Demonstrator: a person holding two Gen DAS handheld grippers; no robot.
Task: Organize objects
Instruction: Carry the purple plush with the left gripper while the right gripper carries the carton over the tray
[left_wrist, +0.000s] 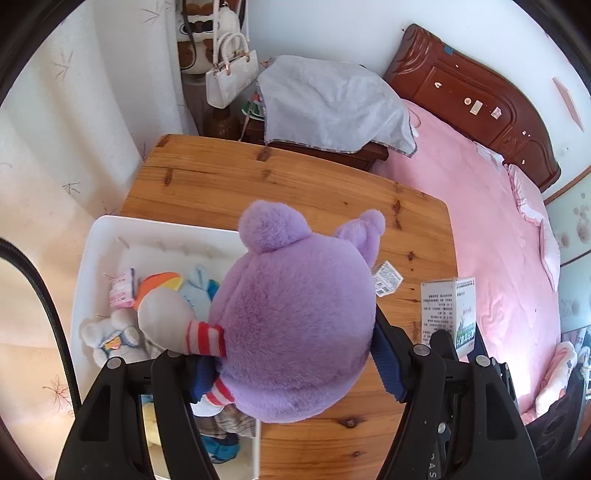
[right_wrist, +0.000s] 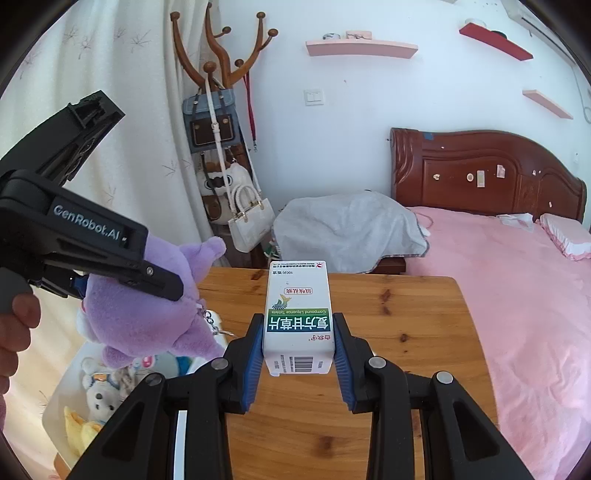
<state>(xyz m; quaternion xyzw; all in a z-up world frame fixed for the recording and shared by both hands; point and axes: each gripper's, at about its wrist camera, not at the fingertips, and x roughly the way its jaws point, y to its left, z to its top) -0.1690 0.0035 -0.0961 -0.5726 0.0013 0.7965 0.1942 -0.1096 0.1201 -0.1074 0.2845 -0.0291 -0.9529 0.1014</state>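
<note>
My left gripper (left_wrist: 291, 369) has its jaws spread wide around the purple plush toy (left_wrist: 291, 332) and pressed into its sides; I judge the toy light, soft and compressible, so the hold belongs across the thick body, not an ear or limb, and it hangs at the edge of the white bin (left_wrist: 88, 258) of other soft toys. My right gripper (right_wrist: 297, 363) has its jaws closed about halfway on the lower end of the medicine box (right_wrist: 297, 314), held just above the surface (right_wrist: 406, 314). I judge the box light, stiff cardboard with smooth faces, so moderate pressure on its two flat sides should avoid crushing or slipping.
</note>
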